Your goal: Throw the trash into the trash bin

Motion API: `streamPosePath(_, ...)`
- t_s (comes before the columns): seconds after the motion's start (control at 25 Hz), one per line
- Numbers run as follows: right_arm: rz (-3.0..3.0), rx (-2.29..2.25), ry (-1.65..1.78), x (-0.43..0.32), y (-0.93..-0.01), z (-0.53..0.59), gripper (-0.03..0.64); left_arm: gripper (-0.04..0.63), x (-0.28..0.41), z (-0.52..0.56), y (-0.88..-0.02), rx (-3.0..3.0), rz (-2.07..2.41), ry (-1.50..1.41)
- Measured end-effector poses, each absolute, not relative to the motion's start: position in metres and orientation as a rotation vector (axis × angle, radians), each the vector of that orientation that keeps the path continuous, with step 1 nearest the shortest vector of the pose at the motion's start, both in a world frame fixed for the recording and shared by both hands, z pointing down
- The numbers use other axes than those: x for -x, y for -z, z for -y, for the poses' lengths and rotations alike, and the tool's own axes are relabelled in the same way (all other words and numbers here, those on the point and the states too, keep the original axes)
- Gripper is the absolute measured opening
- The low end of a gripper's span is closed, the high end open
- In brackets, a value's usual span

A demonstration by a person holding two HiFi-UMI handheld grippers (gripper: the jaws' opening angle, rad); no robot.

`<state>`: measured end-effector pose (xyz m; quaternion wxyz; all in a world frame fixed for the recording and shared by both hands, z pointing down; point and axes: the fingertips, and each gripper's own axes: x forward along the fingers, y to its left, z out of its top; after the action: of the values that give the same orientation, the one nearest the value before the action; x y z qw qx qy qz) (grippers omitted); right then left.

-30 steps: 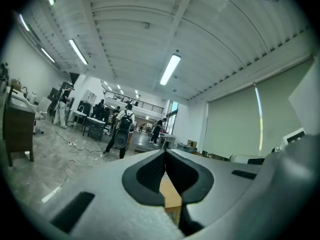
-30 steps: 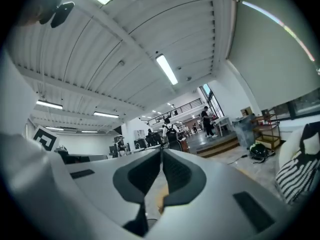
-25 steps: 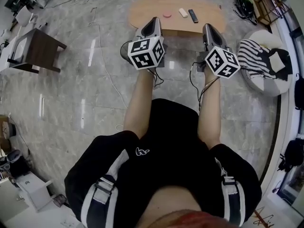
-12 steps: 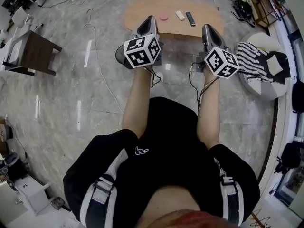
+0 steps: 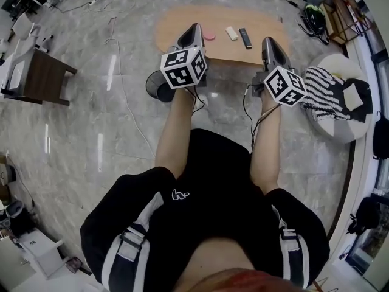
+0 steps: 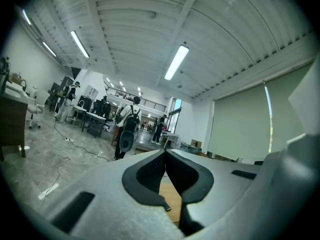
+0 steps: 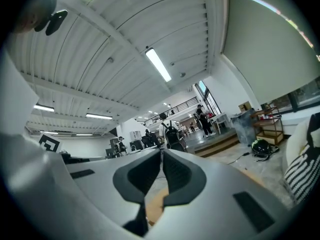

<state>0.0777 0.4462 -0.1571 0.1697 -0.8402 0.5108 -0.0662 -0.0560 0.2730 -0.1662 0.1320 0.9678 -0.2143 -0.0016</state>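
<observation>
Both claws point level at the worktop at my 12 o'clock. My left claw has its jaws together with nothing in them. My right claw is the same, together and empty.

The bits I think are the trash lie on the worktop: a pink round thing and a small white thing. A black remote lies just beside the white one, at its 3 o'clock. The trash bin is the dark round pot on the floor at the 8 o'clock of my left claw, part hidden by its cube.

I think the step now is the reach. To do it well I should open the jaws before the worktop, come in low and level, pick one small thing, and leave the remote alone. The pink thing is nearest my left claw, on the bin's side
</observation>
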Motion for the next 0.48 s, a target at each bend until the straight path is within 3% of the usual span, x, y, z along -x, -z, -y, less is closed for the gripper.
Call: streamPosePath(0.48, -1.392, 2.333, 0.212, -0.192, 0.158, -0.296, 0.02, 0.006, -0.072, -0.134, 0.175, -2.885, 0.598, -0.134)
